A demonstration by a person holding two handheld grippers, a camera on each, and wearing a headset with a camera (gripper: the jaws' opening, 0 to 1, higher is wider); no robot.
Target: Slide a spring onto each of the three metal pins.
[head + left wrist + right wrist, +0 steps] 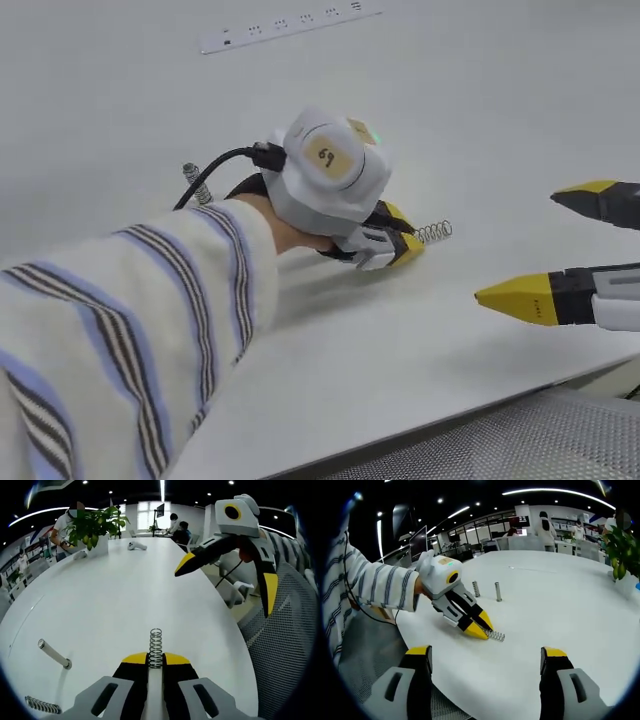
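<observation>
My left gripper (408, 246) rests low on the white table (480, 110), held by a hand in a striped sleeve. It is shut on a small metal spring (434, 232) that sticks out past the yellow fingertips (136, 658). In the left gripper view the spring (156, 647) points away along the table. My right gripper (535, 245) hovers to the right of it, open and holding nothing. A metal pin (498, 591) stands behind the left gripper (481, 628), with a second spring (475, 588) next to it. That pin (54, 654) and spring (42, 706) also lie left of my left jaws.
A white power strip (290, 25) lies at the table's far side. The table's curved front edge runs close below the grippers, with a grey mesh chair (520, 440) beyond it. A potted plant (92, 525) stands far down the table, with people behind.
</observation>
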